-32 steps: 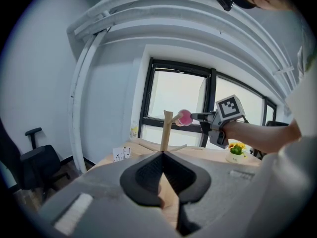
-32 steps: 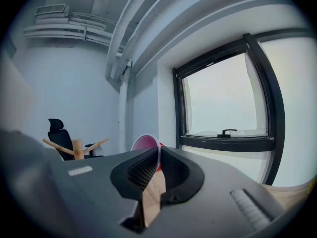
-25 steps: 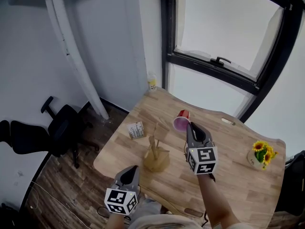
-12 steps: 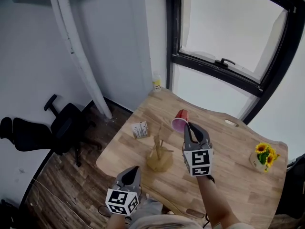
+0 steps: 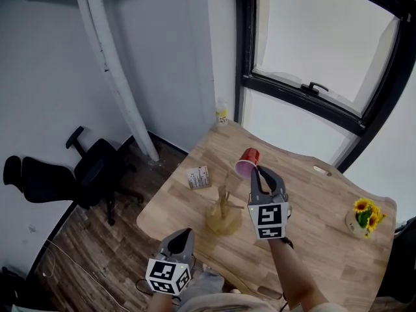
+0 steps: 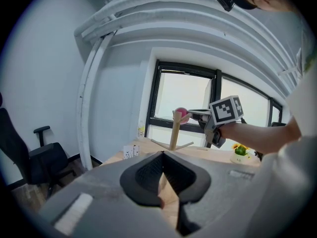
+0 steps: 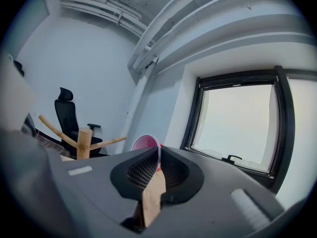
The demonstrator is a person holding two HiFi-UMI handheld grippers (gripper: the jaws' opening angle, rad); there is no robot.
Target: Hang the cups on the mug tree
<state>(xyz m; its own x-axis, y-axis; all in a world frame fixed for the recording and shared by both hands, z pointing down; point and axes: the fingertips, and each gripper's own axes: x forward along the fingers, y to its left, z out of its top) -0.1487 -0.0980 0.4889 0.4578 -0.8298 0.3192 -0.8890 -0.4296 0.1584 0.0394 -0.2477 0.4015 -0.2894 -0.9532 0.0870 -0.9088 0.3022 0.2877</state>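
Note:
A red cup [image 5: 247, 162] with a pink inside lies on its side in the air, its mouth turned toward the wooden mug tree [image 5: 222, 208]. My right gripper [image 5: 263, 171] is shut on the cup's rim, above the table and just right of the tree. In the right gripper view the rim of the cup [image 7: 143, 143] sits pinched at the right gripper [image 7: 158, 155], and the tree [image 7: 84, 140] stands bare to the left. My left gripper [image 5: 181, 234] hangs low by the table's near edge, shut and holding nothing. The left gripper view shows the left gripper [image 6: 162, 155], the tree [image 6: 175, 130] and the cup [image 6: 182, 114].
The wooden table [image 5: 312, 216] carries a small printed box [image 5: 198, 177] left of the tree, a sunflower pot [image 5: 366, 214] at the far right and a small bottle [image 5: 223, 116] at the back corner by the window. A black office chair [image 5: 97, 168] stands on the floor to the left.
My right gripper has drifted left with the cup, closer to the mug tree, and rolled a little. The left gripper has stayed where it was.

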